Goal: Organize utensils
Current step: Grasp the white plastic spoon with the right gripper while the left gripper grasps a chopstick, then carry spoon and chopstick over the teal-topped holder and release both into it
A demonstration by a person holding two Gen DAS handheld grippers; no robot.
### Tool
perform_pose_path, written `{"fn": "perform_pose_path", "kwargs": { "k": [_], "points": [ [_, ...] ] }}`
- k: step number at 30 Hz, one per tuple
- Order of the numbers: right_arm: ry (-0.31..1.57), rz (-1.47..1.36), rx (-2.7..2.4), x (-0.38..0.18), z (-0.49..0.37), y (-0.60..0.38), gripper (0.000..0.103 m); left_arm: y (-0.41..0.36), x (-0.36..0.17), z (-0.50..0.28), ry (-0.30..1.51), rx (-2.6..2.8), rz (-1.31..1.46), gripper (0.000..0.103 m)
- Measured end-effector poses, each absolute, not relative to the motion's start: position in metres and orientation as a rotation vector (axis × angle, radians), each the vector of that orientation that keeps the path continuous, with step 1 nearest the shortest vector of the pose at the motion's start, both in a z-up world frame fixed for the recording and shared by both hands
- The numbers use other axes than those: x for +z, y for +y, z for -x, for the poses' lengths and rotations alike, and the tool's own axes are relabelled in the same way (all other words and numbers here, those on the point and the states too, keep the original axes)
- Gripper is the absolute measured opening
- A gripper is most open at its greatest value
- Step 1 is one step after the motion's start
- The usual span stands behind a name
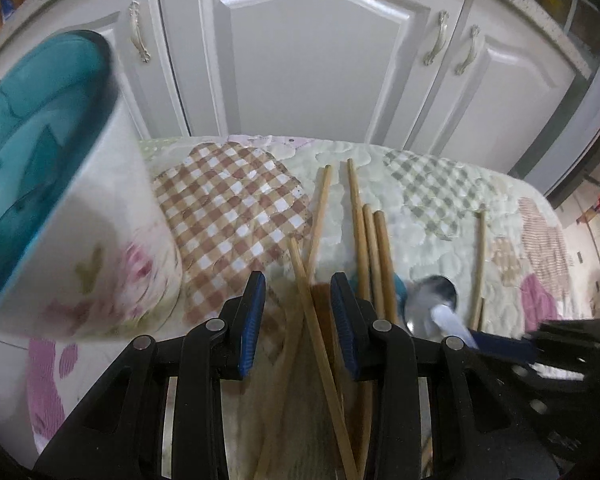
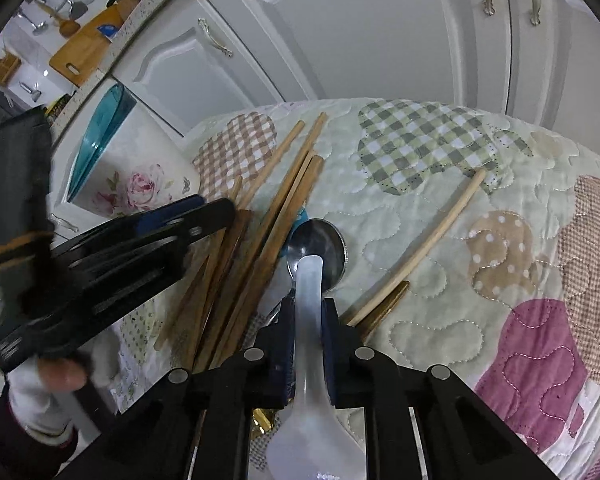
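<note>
Right tongs (image 2: 308,320) clamped on white plastic spoon (image 2: 309,280) above metal spoon (image 2: 318,248), left tongs (image 1: 298,304) parted wide over chopsticks (image 1: 374,248) on quilted desk (image 2: 440,320), floral cup (image 1: 60,184) left

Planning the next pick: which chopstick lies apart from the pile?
The pale chopstick lying alone on the quilt, right of the spoon; the darker ones are bunched left of it.

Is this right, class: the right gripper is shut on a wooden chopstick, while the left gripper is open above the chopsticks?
Not quite. The right wrist view shows the right gripper shut on a spoon's white handle, not a chopstick. The left gripper is indeed open above the chopsticks.
</note>
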State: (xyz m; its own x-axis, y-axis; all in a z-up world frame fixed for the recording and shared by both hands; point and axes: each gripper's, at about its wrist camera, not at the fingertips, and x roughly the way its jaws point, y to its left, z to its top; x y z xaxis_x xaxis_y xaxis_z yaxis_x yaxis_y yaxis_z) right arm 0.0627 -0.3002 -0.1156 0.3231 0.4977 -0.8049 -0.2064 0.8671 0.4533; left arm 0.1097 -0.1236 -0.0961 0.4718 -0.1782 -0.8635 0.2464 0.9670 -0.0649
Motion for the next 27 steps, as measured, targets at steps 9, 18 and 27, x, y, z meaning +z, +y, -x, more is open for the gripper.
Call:
{"fn": "perform_pose_path", "kwargs": {
  "k": [9, 18, 27],
  "points": [
    [1.141, -0.332, 0.495, -0.105, -0.056, -0.321, 0.012, -0.119, -0.093, -0.119, 1.069, -0.302, 0.001, 0.007],
    [1.09, -0.371, 0.53, -0.078, -0.037, -0.336, 0.011, -0.09, -0.041, -0.075, 0.984, -0.365, 0.093, 0.006],
    [1.016, -0.336, 0.56, -0.042, -0.016, -0.327, 0.009, -0.063, 0.011, -0.026, 0.882, -0.406, 0.147, 0.006]
  ]
}}
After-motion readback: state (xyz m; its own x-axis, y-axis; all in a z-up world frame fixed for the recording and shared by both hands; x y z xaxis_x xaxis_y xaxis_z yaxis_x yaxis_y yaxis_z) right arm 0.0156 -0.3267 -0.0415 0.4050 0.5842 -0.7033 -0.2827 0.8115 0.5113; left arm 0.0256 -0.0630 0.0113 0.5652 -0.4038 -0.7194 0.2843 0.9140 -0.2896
